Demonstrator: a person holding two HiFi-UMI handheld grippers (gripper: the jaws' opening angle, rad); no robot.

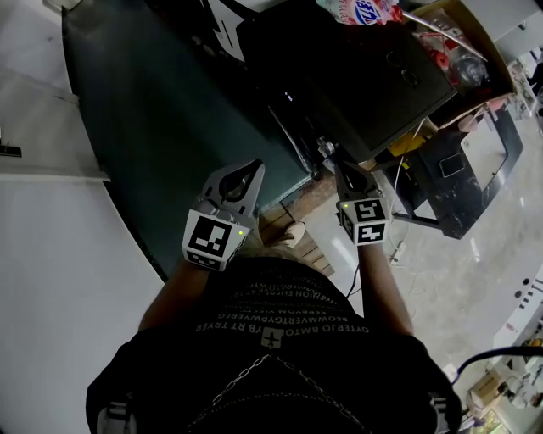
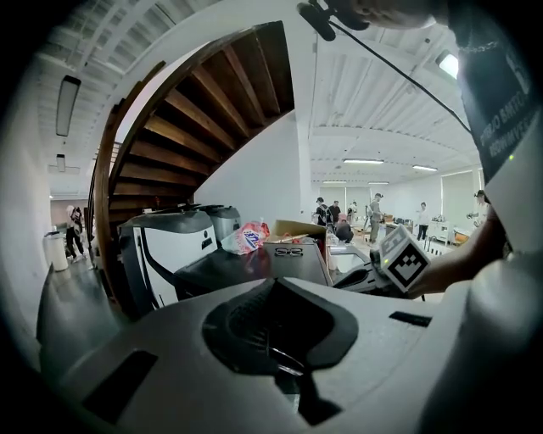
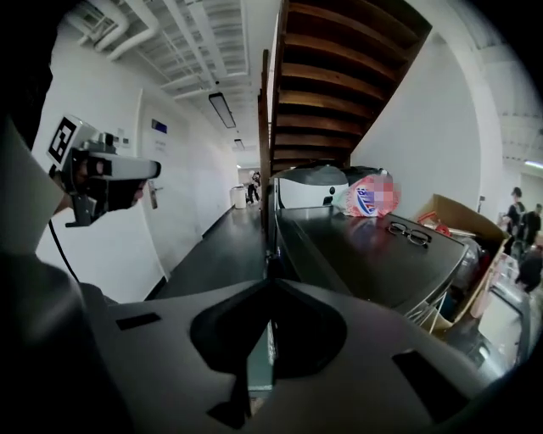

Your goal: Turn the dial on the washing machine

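Cannot pick out the dial for certain; lost somewhere along the dim front edge of the dark, glossy-topped washing machine [image 1: 365, 80], seen in the upper middle of the head view. Lying flat on that top: a pair of dark-rimmed eyeglasses [image 1: 403, 75]. Further back on it, a pink, white and blue plastic packet [image 1: 361, 10]. Just beside the machine on its right, an open brown cardboard box [image 3: 462, 225] (contents too jumbled to name).

Close to the machine's near corner and pointing at it: the grey two-jaw right gripper [image 1: 338, 165], fingers pressed together on nothing; contact with the machine not discernible. Level with it to the left, over the dark green floor strip [image 1: 153, 119] and apart from the machine: the grey left gripper [image 1: 255, 165], fingers likewise shut tip to tip, empty.

Beyond the machine, a second white-and-grey appliance [image 2: 165, 246] under a brown wooden spiral staircase [image 3: 339, 76]. Left of the floor strip, a plain white wall [image 1: 51, 280].
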